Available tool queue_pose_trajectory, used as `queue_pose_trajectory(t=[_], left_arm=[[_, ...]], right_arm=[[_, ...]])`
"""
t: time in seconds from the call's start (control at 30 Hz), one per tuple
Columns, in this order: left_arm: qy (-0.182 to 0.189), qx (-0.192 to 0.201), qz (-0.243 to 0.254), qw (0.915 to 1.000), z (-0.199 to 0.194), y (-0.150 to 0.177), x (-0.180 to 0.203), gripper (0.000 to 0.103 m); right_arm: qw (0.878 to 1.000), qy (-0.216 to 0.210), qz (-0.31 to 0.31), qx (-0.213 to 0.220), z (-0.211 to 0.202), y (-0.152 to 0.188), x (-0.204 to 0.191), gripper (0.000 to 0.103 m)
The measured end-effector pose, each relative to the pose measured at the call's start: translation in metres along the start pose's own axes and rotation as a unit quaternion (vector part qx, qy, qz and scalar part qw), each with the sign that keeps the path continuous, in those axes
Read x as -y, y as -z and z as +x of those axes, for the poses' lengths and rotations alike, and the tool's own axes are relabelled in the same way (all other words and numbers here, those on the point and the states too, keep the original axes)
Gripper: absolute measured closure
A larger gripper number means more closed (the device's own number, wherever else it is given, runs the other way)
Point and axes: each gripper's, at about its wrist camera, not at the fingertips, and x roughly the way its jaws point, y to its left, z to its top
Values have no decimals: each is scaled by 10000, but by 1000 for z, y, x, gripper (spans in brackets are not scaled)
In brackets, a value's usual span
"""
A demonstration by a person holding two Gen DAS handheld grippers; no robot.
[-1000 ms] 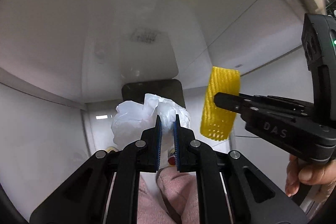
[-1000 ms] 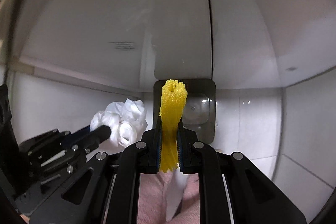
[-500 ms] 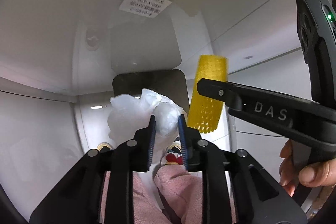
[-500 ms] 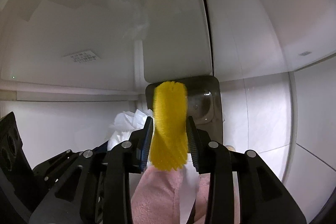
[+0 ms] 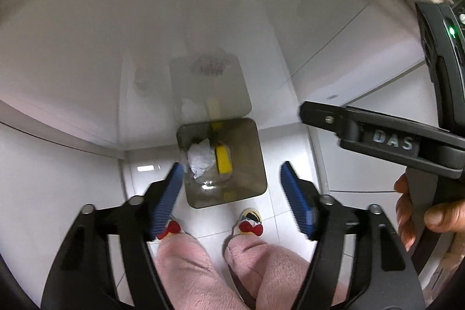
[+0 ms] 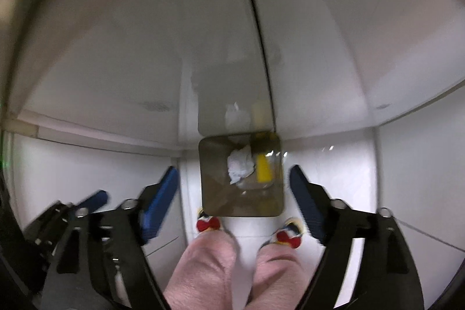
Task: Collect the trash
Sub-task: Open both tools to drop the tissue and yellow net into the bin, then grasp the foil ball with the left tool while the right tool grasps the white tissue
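A square brown translucent bin (image 5: 250, 153) stands on the floor against white cabinets; it also shows in the right wrist view (image 6: 215, 193). Inside lie a crumpled white tissue (image 5: 200, 157) (image 6: 239, 163) and a yellow foam net (image 5: 223, 159) (image 6: 264, 169), side by side. My left gripper (image 5: 232, 188) is open and empty, held high above the bin. My right gripper (image 6: 234, 192) is open and empty above the bin too; its body shows in the left wrist view (image 5: 386, 135), held by a hand.
White cabinet doors (image 6: 319, 48) rise behind the bin, with a dark seam between them. The person's pink trouser legs (image 5: 209, 272) and slippers with red bows (image 5: 250, 225) stand on the white tiled floor (image 5: 151, 193) just in front of the bin.
Both grippers have opened wide. The white tissue and the yellow foam net have left the fingers and dropped into the bin below.
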Motion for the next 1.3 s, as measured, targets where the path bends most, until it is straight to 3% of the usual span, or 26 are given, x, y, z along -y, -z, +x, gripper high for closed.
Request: queue_pose_trajectory(t=[0.07, 0.17, 0.43, 0.6, 1.0, 1.2, 1.3], left_arm=[[-44, 185, 28, 9998, -29, -1, 3, 20], [-171, 491, 71, 9986, -73, -4, 7, 13], [-319, 1326, 92, 9906, -174, -23, 13, 12], [-381, 1676, 222, 9849, -198, -41, 13, 12], [-514, 2205, 468, 9729, -231, -102, 2, 13], [-387, 2083, 381, 9766, -209, -139, -13, 25], [-307, 1874, 314, 9813, -190, -157, -23, 33]], right_arm=[[9998, 28, -71, 208, -32, 2, 0, 11], [9986, -22, -135, 502, -70, 1, 1, 9], [9896, 16, -348, 1392, -171, -15, 0, 5], [9819, -37, -409, 1851, -209, -36, -13, 5], [9729, 123, -463, 2261, -218, -86, -42, 5], [9762, 249, -473, 2102, -193, -108, -46, 7], [9789, 270, -460, 1975, -178, -117, -45, 14]])
